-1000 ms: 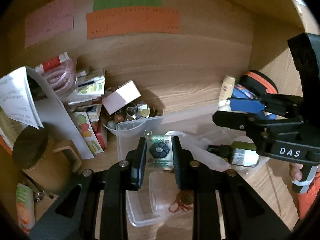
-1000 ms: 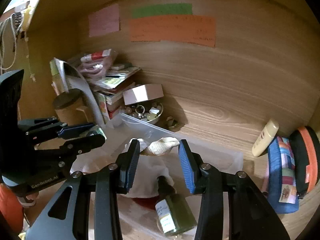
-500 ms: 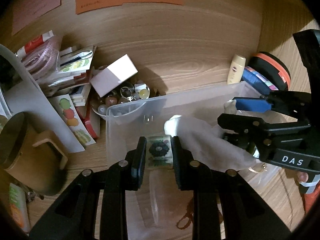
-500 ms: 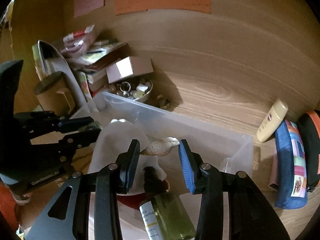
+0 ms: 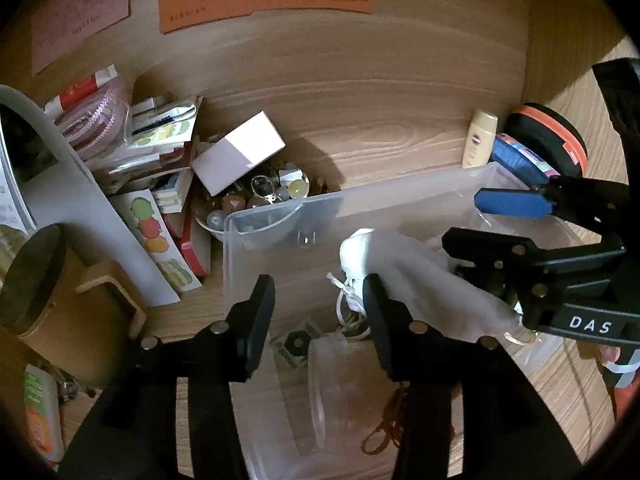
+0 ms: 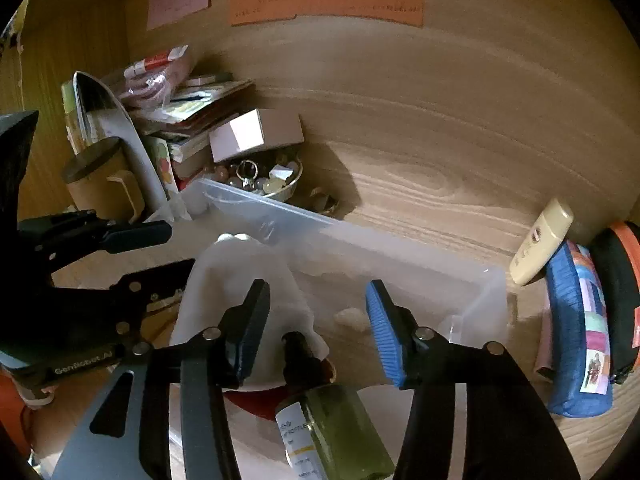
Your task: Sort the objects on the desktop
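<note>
A clear plastic bin (image 5: 400,196) (image 6: 360,236) sits on the wooden desk. My left gripper (image 5: 318,300) is open and empty above it; a small flower-patterned card (image 5: 296,344) lies on the bin floor below the jaws. My right gripper (image 6: 316,312) is open and empty over the bin; a pale shell (image 6: 352,316) lies on the bin floor between its fingers. In the bin also lie a white cloth pouch (image 5: 408,264) (image 6: 244,276), a green glass bottle (image 6: 340,428), a clear round lid (image 5: 340,384) and a red string (image 5: 384,436).
A bowl of beads and rings (image 5: 256,200) with a white box (image 5: 238,152) on it stands behind the bin, beside stacked books and packets (image 5: 160,148). A wooden lidded mug (image 5: 40,280) stands left. A cream tube (image 5: 480,138), blue pouch (image 6: 576,332) and black-orange case (image 5: 552,136) lie right.
Both grippers lowered toward the bin and opened. The left one let go of the flower card, the right one let go of the shell; both now lie in the bin.
</note>
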A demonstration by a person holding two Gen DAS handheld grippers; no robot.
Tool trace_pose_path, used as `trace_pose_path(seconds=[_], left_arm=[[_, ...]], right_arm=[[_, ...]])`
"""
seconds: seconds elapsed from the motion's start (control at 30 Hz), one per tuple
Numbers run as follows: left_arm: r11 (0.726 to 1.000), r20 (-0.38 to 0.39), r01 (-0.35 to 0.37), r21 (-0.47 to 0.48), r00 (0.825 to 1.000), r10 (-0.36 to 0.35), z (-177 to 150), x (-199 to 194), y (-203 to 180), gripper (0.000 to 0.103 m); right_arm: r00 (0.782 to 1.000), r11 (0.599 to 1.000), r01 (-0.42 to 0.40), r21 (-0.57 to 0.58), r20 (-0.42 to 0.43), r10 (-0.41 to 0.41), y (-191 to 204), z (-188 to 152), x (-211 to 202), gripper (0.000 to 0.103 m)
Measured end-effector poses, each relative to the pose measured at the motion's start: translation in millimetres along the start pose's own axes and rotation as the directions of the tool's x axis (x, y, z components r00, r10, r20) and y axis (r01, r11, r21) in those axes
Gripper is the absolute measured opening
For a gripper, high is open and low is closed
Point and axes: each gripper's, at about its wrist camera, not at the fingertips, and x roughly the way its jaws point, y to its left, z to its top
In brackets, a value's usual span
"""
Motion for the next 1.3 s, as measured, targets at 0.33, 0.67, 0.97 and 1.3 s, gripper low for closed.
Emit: trace_pose_path(seconds=[0.33, 0.67, 0.97, 1.3], left_arm=[[1.000, 0.057, -0.027, 0.002, 0.998, 0.027, 1, -12, 2, 0.072], [0.998, 0.096, -0.056, 0.004, 0.994, 0.055, 4, -31, -2, 0.091], [0.994, 0.146, -0.109, -0.031, 0.983, 0.112, -3, -72, -4, 0.096], [0.991, 0.246, -0.128, -0.035, 0.960, 0.133, -23, -128, -29, 0.102]], right_arm=[[0.998, 0.999, 0.040, -0.007, 0.044, -0.039, -2, 3, -10, 0.068], [0.995, 0.998, 0.064, 0.003, 0.080, -0.064, -3, 9, -29, 0.084], [0.982, 0.988, 0.125, 0.089, 0.128, -0.136, -2, 0, -69, 0.102], [0.959, 0.980, 0.152, 0.125, 0.222, -0.177, 23, -24, -127, 0.103]])
